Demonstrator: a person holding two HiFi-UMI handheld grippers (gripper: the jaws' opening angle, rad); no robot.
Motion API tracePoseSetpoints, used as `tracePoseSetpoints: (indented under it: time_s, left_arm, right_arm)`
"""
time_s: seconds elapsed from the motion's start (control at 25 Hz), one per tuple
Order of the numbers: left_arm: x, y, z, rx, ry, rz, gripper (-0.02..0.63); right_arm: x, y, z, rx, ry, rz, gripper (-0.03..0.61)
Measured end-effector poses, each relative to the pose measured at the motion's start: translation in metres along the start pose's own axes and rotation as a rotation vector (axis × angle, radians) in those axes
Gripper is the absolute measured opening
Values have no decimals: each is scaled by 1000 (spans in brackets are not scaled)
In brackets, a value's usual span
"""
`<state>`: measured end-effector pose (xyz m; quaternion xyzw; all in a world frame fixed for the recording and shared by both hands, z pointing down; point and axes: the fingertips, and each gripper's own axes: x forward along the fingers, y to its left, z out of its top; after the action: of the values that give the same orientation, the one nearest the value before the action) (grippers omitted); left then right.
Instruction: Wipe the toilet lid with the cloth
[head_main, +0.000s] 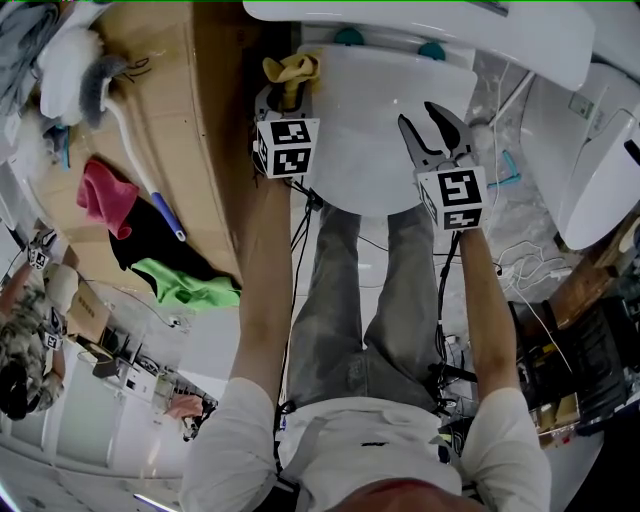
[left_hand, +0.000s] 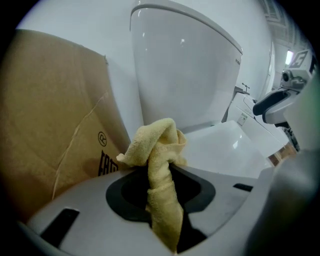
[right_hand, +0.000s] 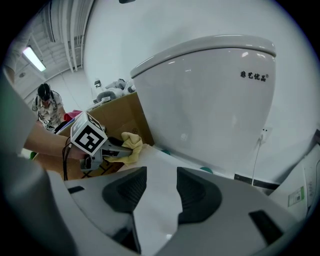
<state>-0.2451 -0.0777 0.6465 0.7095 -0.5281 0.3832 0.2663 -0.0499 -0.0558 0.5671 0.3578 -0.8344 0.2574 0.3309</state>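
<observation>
The white toilet lid (head_main: 380, 130) lies closed below the tank (head_main: 430, 30). A yellow cloth (head_main: 290, 70) hangs bunched at the lid's far left edge, and my left gripper (head_main: 290, 98) is shut on it. In the left gripper view the cloth (left_hand: 160, 165) fills the gap of the left gripper (left_hand: 162, 187), with the lid (left_hand: 225, 145) to the right. My right gripper (head_main: 428, 120) hovers open over the lid's right side. In the right gripper view, bare lid (right_hand: 155, 200) shows through the gap of the right gripper (right_hand: 157, 187); the cloth (right_hand: 131, 145) is at the left.
A cardboard box (head_main: 170, 120) stands close to the left of the toilet, holding a brush (head_main: 130, 130) and red (head_main: 105, 195), black and green (head_main: 185, 285) cloths. Another white toilet (head_main: 600, 150) is at the right. Cables (head_main: 520, 265) lie on the floor. A person (right_hand: 47, 107) stands in the background.
</observation>
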Motion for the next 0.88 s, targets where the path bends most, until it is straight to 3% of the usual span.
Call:
tracePoseSetpoints:
  time_s: [0.28, 0.6, 0.88]
  left_arm:
    - [-14, 16, -26, -18, 35, 54, 127]
    - [-19, -1, -42, 24, 37, 4, 126]
    - [-22, -41, -52, 65, 51, -71, 124]
  right_arm:
    - [-7, 7, -5, 5, -3, -32, 202]
    - [-23, 9, -22, 39, -11, -75, 199]
    - [-35, 10, -38, 91, -15, -112, 199]
